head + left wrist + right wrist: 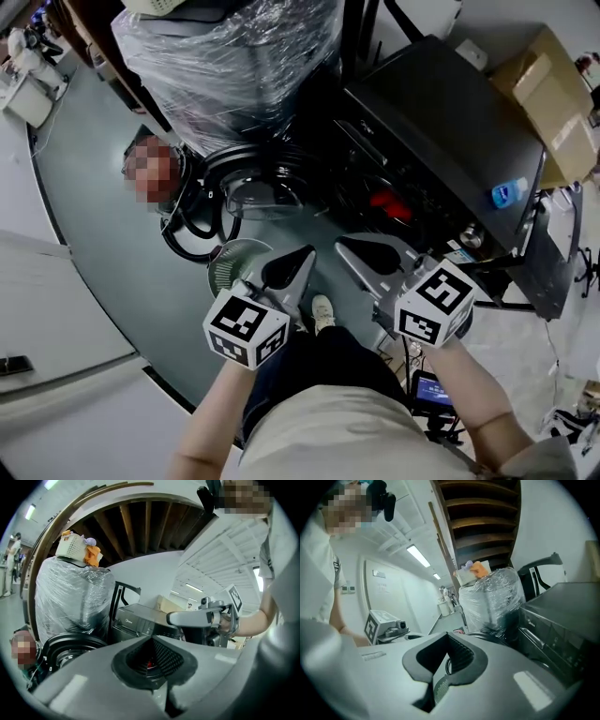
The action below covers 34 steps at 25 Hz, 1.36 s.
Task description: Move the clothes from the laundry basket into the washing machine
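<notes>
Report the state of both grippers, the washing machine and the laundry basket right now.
left gripper: shut, empty.
right gripper: shut, empty.
washing machine: door swung open.
red item: already inside the washing machine.
laundry basket: upright on the floor, partly hidden by the left gripper; contents cannot be told.
</notes>
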Motion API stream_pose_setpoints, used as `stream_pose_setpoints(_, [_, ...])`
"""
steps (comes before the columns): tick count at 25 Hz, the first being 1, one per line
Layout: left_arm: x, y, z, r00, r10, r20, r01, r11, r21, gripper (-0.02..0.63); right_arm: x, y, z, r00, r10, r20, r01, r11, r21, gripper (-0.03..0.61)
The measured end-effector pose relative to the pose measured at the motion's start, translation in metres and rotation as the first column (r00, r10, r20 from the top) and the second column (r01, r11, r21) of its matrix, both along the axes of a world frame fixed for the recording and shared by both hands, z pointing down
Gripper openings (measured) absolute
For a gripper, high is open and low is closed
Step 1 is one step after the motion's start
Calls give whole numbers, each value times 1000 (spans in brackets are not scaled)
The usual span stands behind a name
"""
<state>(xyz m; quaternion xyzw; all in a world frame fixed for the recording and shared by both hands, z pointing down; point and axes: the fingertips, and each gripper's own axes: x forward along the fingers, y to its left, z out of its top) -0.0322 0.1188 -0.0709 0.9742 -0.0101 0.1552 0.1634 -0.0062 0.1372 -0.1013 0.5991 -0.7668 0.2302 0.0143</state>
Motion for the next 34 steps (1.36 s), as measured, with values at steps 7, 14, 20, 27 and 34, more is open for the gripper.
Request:
stream_pose_setpoints(7, [-11,1,-22,1000,16,-27,-16,1000,24,8,-17,-5,-32,998,-42,-45,44,997,58,26])
stream_pose_setpoints(14, [-13,-11,-24,1000,-23,-14,23,1000,21,8,-17,-9,-35,996,-43,-72,46,998,44,26])
stream_pose_setpoints(20, [-8,-17,-19,1000,-25,7,25,1000,7,8,-10,-8,-23,992,-91,-86,90,996,-26,26])
stream_pose_setpoints(27, [2,-17,-20,1000,-14,7,14,1000,2,8,-1,-9,-26,989,-107,-106,104,994,-39,26])
stream_pose_setpoints(34, [3,-11,-18,1000,8,11,-8,1000,-9,8,0,-5,-23,991,-88,-98,84,996,-41,26])
